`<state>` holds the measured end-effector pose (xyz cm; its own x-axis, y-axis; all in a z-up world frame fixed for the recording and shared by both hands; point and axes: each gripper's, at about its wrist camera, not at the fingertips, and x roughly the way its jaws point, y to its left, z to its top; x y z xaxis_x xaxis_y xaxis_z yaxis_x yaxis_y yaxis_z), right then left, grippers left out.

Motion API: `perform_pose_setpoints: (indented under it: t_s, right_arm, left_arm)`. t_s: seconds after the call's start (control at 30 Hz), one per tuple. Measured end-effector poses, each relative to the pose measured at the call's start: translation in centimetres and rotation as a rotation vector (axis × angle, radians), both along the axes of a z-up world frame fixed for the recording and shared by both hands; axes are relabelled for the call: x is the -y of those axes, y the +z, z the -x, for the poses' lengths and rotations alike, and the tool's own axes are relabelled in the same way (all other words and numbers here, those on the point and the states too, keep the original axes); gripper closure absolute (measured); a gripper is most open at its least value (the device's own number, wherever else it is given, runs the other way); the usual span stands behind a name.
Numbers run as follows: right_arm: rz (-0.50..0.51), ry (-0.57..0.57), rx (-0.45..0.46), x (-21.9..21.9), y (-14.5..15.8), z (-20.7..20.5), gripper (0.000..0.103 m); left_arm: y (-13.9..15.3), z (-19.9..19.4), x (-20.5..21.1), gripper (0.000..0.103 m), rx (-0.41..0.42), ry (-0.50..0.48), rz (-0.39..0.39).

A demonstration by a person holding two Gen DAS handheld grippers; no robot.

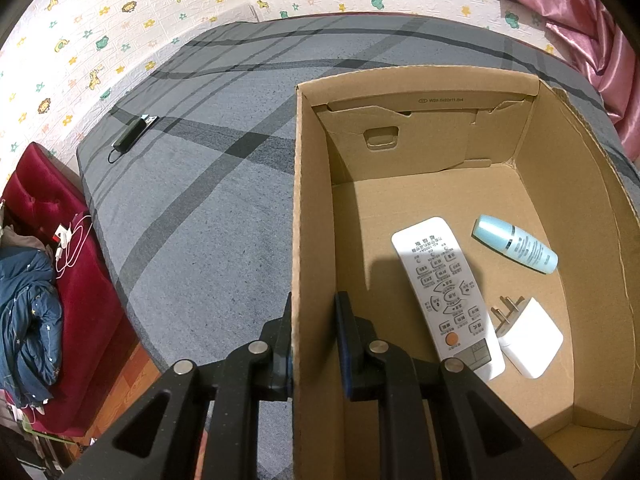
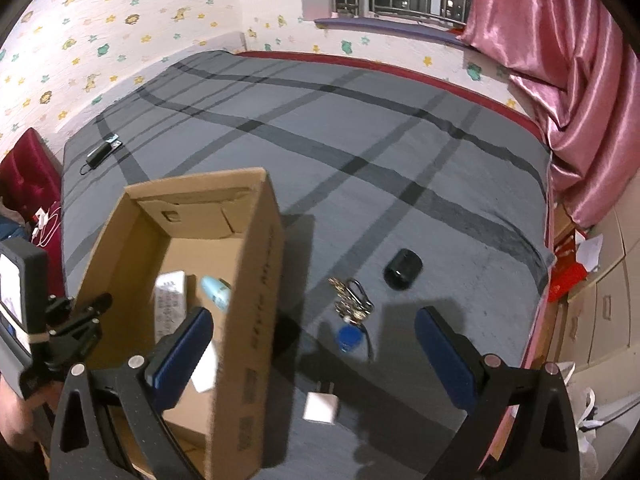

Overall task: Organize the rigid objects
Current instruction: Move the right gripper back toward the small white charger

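Right wrist view: your right gripper (image 2: 316, 344) is spread empty; keys (image 2: 352, 302), black cylinder (image 2: 403, 275) at one o'clock and small charger (image 2: 321, 407) remain outside. Left gripper (image 1: 312, 344) pinches the box (image 1: 298, 216) wall; remote (image 1: 446, 292), bottle (image 1: 516, 249), adapter (image 1: 530, 338) inside.

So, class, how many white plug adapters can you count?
2: one adapter in the box beside the remote; one on the bed outside it. None seem hidden.

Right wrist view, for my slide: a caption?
Open right gripper hovers over keys and white charger beside the cardboard box.
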<state>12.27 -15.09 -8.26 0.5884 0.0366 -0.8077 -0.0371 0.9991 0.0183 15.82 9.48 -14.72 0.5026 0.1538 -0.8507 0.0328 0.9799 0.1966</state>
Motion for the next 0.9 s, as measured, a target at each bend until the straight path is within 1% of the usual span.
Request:
perform_pose_setpoints:
  t_s: [0.3,0.77,0.8,0.83,0.9]
  right_arm:
    - [0.004,-0.018,-0.031,2.2,-2.8,1.6,0.0]
    - [-0.009,0.0,-0.079,3.0,-6.2,2.8,0.001]
    - [-0.009,0.006,-0.083,2.9,-6.4,2.8,0.005]
    - [-0.009,0.012,-0.09,2.8,-6.7,2.8,0.011]
    - [-0.007,0.026,-0.108,2.6,-7.3,2.7,0.017]
  left_arm:
    - [0.0,0.0,0.1,0.085,0.001,0.0,-0.002]
    - [0.0,0.0,0.0,0.085,0.001,0.0,-0.002]
    - [0.0,0.0,0.1,0.085,0.001,0.0,-0.002]
    - [0.0,0.0,0.1,0.085,0.001,0.0,-0.002]
    - [0.0,0.0,0.1,0.085,0.001,0.0,-0.002]
